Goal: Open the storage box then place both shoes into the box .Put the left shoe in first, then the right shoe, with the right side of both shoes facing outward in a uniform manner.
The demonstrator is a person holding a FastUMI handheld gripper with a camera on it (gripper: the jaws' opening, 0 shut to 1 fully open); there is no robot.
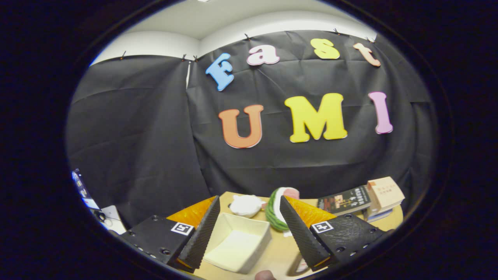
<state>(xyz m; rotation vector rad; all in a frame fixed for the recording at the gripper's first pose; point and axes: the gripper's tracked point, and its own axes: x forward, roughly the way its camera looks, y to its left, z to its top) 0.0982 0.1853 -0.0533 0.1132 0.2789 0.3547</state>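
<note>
My gripper point(249, 199) is open, with its fingers spread wide above a wooden table point(280, 252). Between the fingers sits a cream storage box point(223, 223), its top open and nothing showing inside. Just beyond the fingertips lies a white rounded thing point(246, 205), perhaps a shoe. Beside it, against the inner side of the right finger, is a green-and-white striped thing point(273, 212) with a pink part at its top; the finger hides part of it. Nothing is between the pads.
A dark book point(344, 200) and a tan boxed book on a small stack point(385, 192) lie at the table's far right. Off the table to the left are a screen point(83, 189) and a white object point(111, 217). A fingertip point(265, 275) shows close below the box.
</note>
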